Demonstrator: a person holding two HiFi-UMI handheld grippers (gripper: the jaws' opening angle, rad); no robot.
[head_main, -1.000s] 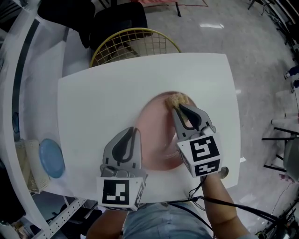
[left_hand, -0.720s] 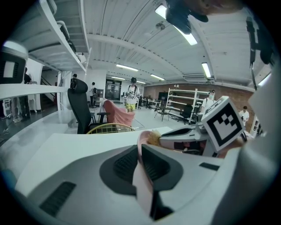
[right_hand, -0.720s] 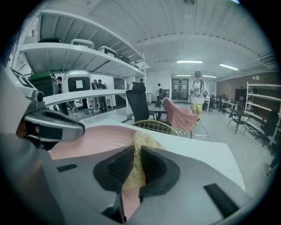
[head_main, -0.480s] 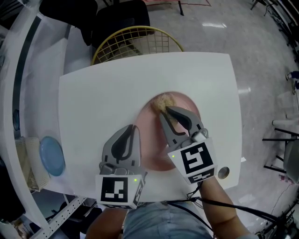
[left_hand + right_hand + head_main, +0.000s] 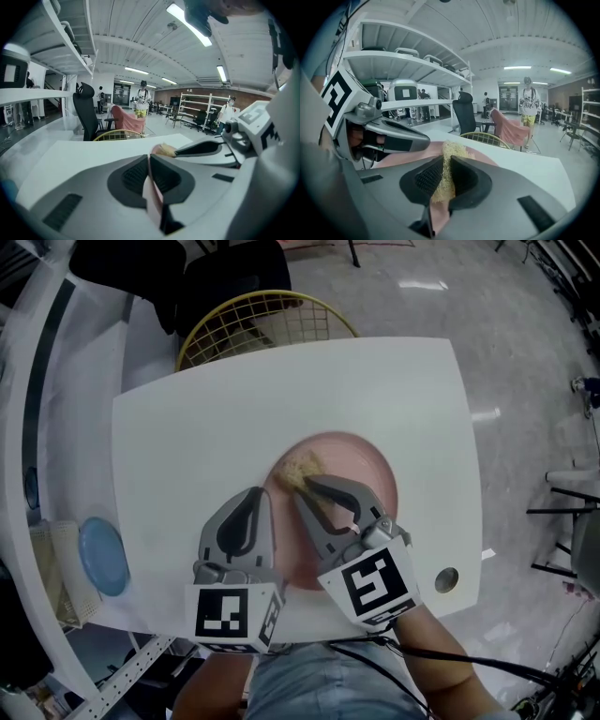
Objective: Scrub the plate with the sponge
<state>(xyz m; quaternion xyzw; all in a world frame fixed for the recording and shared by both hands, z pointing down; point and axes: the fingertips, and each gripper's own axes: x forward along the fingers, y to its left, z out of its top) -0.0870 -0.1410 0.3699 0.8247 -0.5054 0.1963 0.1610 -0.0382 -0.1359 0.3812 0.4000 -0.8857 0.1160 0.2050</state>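
Note:
A pink plate (image 5: 361,470) lies on the white table (image 5: 216,427), a little right of centre. My left gripper (image 5: 265,494) is shut on the plate's left rim (image 5: 152,187), which shows edge-on between its jaws. My right gripper (image 5: 302,482) is shut on a tan fibrous sponge (image 5: 297,465) and presses it onto the plate's upper left part. In the right gripper view the sponge (image 5: 446,173) fills the gap between the jaws over the pink plate (image 5: 408,154). The left gripper view shows the sponge (image 5: 164,150) at the tip of the right gripper.
A yellow wire basket (image 5: 267,320) stands just beyond the table's far edge. A blue disc (image 5: 101,557) lies on the shelf at the left. A small round fitting (image 5: 446,579) sits near the table's front right corner. A black chair (image 5: 465,112) stands behind.
My right gripper has swept the sponge leftward across the plate, from its top right part to its upper left. The left gripper has kept its hold on the rim.

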